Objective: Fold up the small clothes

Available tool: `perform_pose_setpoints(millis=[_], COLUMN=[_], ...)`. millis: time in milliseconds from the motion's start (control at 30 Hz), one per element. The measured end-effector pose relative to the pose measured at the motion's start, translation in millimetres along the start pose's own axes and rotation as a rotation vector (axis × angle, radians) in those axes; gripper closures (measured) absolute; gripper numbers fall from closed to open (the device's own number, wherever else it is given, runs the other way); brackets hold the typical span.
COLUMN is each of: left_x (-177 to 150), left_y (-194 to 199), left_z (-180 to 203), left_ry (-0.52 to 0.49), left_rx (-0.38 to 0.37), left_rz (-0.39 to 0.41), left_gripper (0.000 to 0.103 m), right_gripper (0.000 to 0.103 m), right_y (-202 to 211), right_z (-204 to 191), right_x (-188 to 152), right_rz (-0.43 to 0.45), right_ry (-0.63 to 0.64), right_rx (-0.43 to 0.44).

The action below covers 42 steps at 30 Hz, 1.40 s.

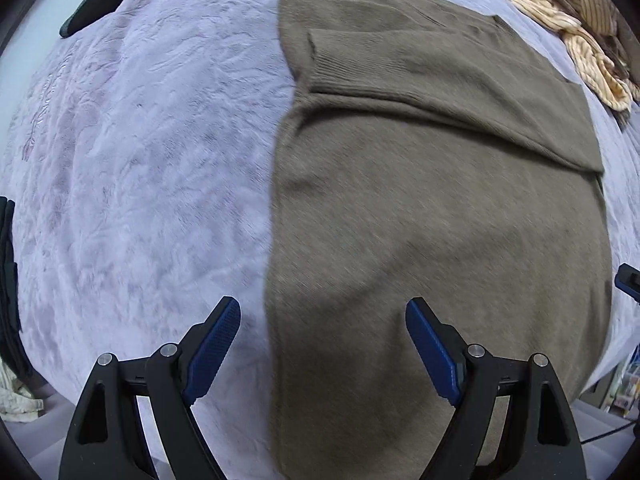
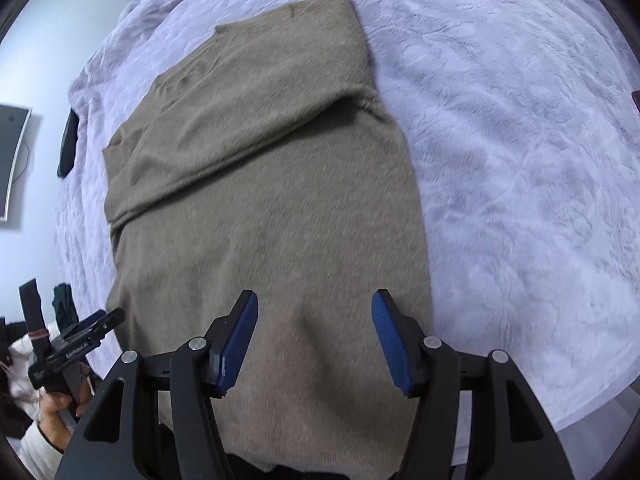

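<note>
Where the left gripper (image 2: 108, 322) shows, "GenRobot.AI" is printed.

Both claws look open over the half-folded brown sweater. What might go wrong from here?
1. The sleeve folded across the brown sweater lies loose; lifting the hem could slide it off.
2. The left claw straddles the sweater's side edge and might pinch the plush blanket too.
3. The right claw may catch only the top layer.
</note>
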<state>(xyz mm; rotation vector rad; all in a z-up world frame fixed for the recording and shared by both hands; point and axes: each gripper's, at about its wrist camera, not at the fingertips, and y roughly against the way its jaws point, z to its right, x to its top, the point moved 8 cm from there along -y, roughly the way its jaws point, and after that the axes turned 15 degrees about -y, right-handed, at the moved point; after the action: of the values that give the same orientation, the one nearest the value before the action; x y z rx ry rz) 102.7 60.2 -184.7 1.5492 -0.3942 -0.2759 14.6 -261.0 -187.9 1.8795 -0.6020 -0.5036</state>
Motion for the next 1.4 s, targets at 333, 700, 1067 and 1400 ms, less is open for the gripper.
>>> perform_pose_setpoints(millis=[333, 700, 1067, 1400], left_x=[-27, -77, -77, -122], left_y=[27, 51, 37, 19], left_z=[50, 76, 61, 50], left_ry=[0.102, 0.187, 0.117, 0.074], left_rx=[0.017, 0.033, -0.018, -0.064], left_rz=[0.002, -0.012, -0.013, -0.032], left_gripper=[0.017, 0.017, 0.017, 0.017], right_gripper=[0.038, 0.038, 0.038, 0.038], right_y=[2, -2, -2, -9], right_z=[-8, 9, 16, 23], right_x=[-33, -49, -84, -131], right_rz=[-0.123, -0.189, -0.174, -0.151], right_ry=[0.141, 0.172, 0.081, 0.014], right_rx=[0.012, 0.015, -0.012, -0.028])
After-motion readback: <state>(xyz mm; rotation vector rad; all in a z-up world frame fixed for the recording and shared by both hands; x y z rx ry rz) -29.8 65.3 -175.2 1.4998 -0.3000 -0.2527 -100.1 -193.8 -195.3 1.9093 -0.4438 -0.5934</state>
